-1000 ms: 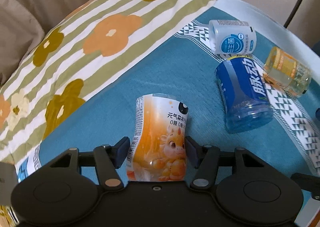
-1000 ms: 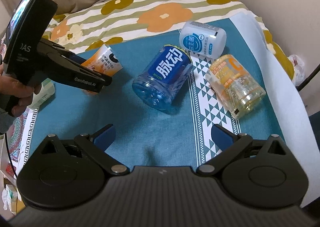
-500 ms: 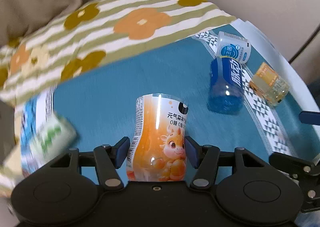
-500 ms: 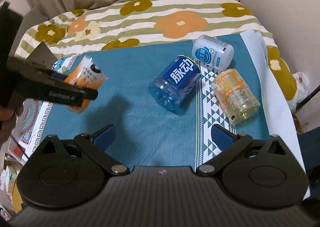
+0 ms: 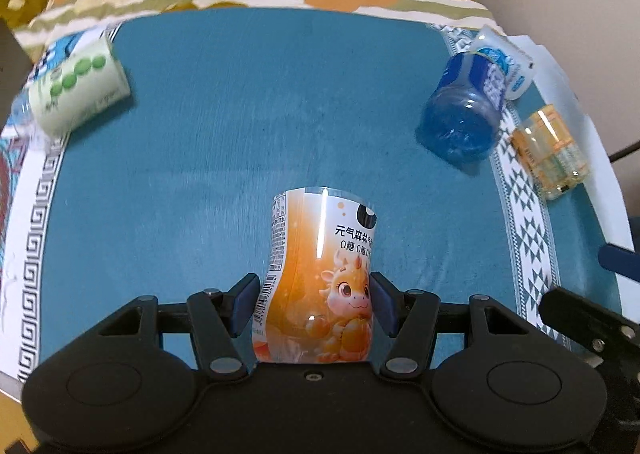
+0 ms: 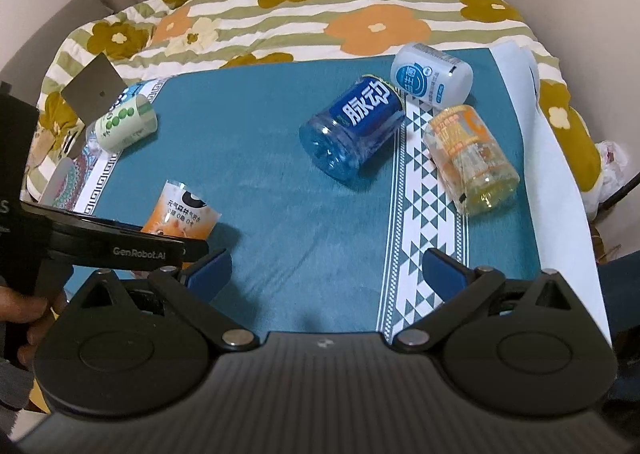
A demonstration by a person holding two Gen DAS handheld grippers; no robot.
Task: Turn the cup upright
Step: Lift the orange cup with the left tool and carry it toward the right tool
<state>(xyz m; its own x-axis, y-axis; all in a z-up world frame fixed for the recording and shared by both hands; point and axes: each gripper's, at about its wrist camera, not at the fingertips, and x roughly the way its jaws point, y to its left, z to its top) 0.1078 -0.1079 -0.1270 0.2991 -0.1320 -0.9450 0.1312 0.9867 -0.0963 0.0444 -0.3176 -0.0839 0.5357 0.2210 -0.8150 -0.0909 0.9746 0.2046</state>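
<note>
My left gripper [image 5: 314, 304] is shut on an orange cup with a cartoon dragon label [image 5: 320, 282] and holds it over the teal cloth. In the right wrist view the same cup [image 6: 182, 214] tilts above the cloth at the left, behind the left gripper's body [image 6: 120, 246]. My right gripper [image 6: 324, 270] is open and empty over the near part of the cloth. A blue cup [image 6: 356, 128], a white cup [image 6: 432, 74], a yellow-orange cup [image 6: 470, 158] and a green cup [image 6: 124, 124] lie on their sides.
The teal cloth [image 6: 280, 194] has a white patterned band on the right and a bordered edge on the left. A striped flowered blanket [image 6: 320, 14] lies behind it. A wall stands at the right.
My left gripper has carried the orange cup back toward the near left and swung its view; the green cup has come into sight. My right gripper has pulled back and stays open.
</note>
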